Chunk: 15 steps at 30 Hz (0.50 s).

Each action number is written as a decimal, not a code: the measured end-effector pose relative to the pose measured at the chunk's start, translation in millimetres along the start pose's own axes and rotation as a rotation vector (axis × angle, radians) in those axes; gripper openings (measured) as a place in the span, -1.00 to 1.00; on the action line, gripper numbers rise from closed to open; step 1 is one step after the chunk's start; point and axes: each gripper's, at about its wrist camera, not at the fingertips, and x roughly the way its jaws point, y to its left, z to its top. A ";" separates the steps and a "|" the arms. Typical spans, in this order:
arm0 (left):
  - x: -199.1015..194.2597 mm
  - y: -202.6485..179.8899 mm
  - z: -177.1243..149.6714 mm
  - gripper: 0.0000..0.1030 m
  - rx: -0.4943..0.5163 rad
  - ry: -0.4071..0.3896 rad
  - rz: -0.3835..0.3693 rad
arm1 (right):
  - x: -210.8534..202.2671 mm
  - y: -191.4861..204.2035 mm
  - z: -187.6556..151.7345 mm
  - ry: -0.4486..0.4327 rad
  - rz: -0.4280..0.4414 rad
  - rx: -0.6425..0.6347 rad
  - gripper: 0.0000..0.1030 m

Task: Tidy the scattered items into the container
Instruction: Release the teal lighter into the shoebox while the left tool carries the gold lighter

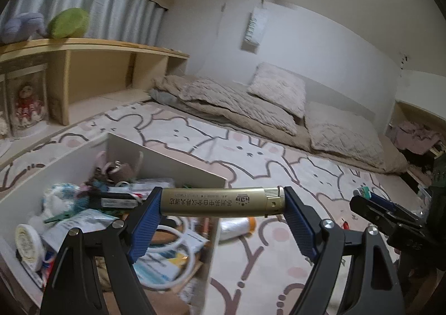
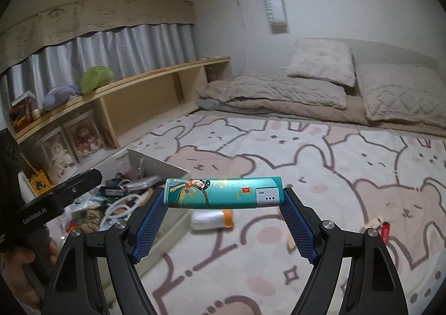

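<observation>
My left gripper [image 1: 221,202] is shut on a gold lighter [image 1: 220,201], held crosswise between the blue pads, above the right wall of the white box [image 1: 167,158]. The box is full of small items. My right gripper [image 2: 224,193] is shut on a teal painted lighter [image 2: 223,192], held crosswise above the rug to the right of the box [image 2: 156,164]. The right gripper also shows at the right edge of the left wrist view [image 1: 370,197]. A white roll with an orange end [image 2: 211,219] lies on the rug beside the box, also in the left wrist view [image 1: 237,227].
A small red lighter [image 2: 385,231] and a pale scrap [image 2: 375,221] lie on the bear-pattern rug [image 2: 306,164] at the right. A wooden shelf [image 2: 133,83] with plush toys runs along the left. Bedding and pillows [image 2: 320,86] lie at the back.
</observation>
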 end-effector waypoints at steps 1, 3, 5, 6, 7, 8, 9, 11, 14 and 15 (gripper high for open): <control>-2.2 3.0 1.1 0.62 -0.004 -0.005 0.006 | 0.9 4.5 1.3 -0.001 0.008 -0.006 0.59; -7.0 10.1 3.2 0.62 -0.013 -0.018 0.023 | 2.7 14.5 3.9 -0.004 0.025 -0.017 0.59; -11.8 17.9 5.3 0.62 -0.028 -0.033 0.037 | 4.1 24.2 5.7 -0.007 0.043 -0.030 0.59; -13.3 21.7 6.1 0.62 -0.037 -0.039 0.039 | 5.3 29.9 6.5 -0.007 0.052 -0.037 0.59; -15.4 26.4 6.9 0.62 -0.049 -0.044 0.038 | 6.3 34.5 7.0 -0.006 0.059 -0.043 0.59; -17.4 30.1 7.3 0.62 -0.058 -0.047 0.039 | 7.4 39.4 7.5 -0.005 0.067 -0.048 0.59; -19.3 34.0 7.8 0.62 -0.066 -0.051 0.042 | 9.0 44.5 7.7 -0.003 0.076 -0.053 0.59; -20.8 40.1 9.4 0.62 -0.076 -0.055 0.051 | 12.3 53.4 7.7 0.004 0.092 -0.064 0.59; -24.1 50.9 9.7 0.62 -0.092 -0.056 0.061 | 17.8 65.4 6.2 0.020 0.110 -0.081 0.59; -24.8 54.1 9.4 0.62 -0.098 -0.055 0.065 | 19.9 69.7 5.4 0.027 0.118 -0.088 0.59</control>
